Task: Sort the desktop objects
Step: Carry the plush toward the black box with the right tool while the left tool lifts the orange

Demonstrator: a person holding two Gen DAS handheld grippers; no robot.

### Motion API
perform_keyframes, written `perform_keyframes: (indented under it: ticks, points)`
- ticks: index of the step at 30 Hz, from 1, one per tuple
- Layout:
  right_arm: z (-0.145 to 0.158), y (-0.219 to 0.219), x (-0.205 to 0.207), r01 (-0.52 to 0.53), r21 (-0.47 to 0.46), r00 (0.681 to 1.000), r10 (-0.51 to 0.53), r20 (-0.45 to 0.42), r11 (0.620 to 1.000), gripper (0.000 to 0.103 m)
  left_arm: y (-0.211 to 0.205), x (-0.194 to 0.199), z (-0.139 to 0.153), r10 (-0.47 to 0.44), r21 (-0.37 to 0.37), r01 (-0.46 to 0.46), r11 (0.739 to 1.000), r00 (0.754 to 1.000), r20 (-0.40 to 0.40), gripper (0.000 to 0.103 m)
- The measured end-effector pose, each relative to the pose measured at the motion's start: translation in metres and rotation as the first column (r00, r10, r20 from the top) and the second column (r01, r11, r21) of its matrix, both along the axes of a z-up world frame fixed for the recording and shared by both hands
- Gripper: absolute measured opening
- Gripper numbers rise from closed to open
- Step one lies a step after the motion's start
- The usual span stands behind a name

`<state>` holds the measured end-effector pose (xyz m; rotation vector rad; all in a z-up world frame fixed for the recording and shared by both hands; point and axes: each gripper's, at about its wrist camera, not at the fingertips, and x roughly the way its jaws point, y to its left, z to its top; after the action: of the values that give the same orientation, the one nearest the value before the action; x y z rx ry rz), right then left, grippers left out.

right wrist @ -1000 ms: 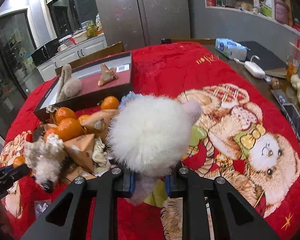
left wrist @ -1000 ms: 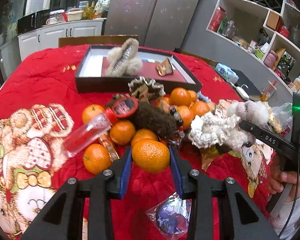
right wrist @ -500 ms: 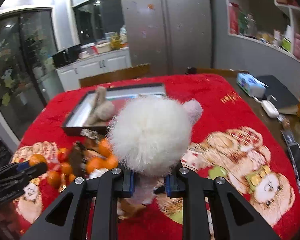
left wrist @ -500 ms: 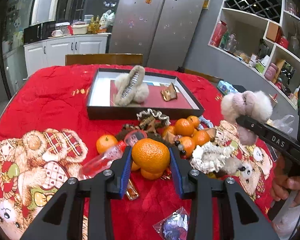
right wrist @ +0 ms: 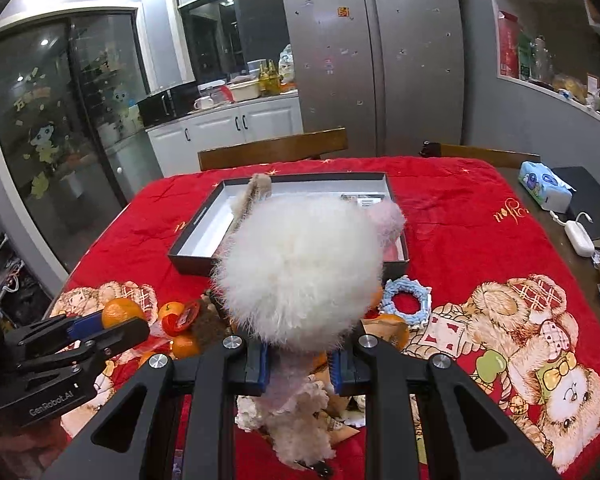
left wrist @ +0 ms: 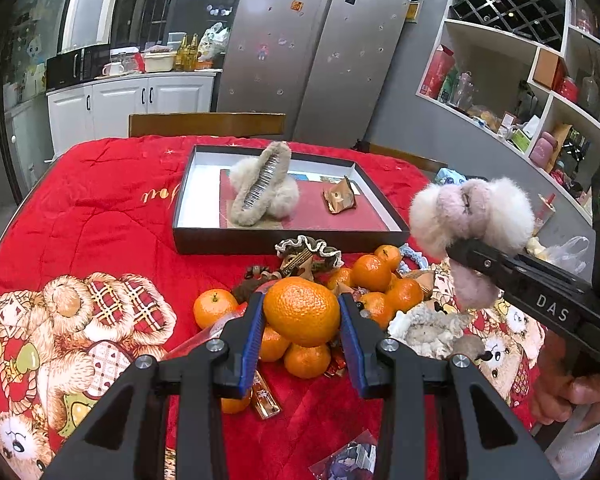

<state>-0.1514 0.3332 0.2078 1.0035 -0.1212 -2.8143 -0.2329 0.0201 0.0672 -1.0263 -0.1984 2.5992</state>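
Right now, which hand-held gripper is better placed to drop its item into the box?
Right, probably. Its hand-held gripper holds the fluffy clip lined up with the box; the left holds an orange back over the pile.

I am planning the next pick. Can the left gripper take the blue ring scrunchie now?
Probably not: the left gripper is shut on a mandarin, so its jaws are full, and the blue ring scrunchie lies beyond the mandarin pile.

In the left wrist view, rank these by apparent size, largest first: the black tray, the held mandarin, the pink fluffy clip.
1. black tray
2. pink fluffy clip, though nearness may enlarge it
3. held mandarin, also near
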Motion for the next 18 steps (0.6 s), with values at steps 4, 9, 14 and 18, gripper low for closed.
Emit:
perform_keyframes:
  ticks: [4,9,14,18]
  points:
    - [0.001,-0.001,-0.002,-0.009,-0.004,1.000,0.010,0.001,1.000,0.021,0.001,-0.004,0.002,-0.007,0.003,0.007,1.000,1.000,-0.002,0.038]
    - [0.001,-0.002,-0.007,-0.021,-0.011,1.000,0.021,0.010,1.000,0.021,0.003,-0.015,0.004,-0.022,0.017,0.022,1.000,1.000,0.012,0.038]
    - [0.004,-0.003,-0.012,-0.030,-0.009,1.000,0.030,0.006,1.000,0.021,0.005,-0.026,0.008,-0.009,0.004,0.009,1.000,1.000,0.009,0.038]
    - [0.005,0.000,-0.018,-0.028,-0.019,1.000,0.029,0.011,0.999,0.021,0.007,-0.039,0.012,-0.016,-0.008,0.017,1.000,1.000,0.020,0.038]
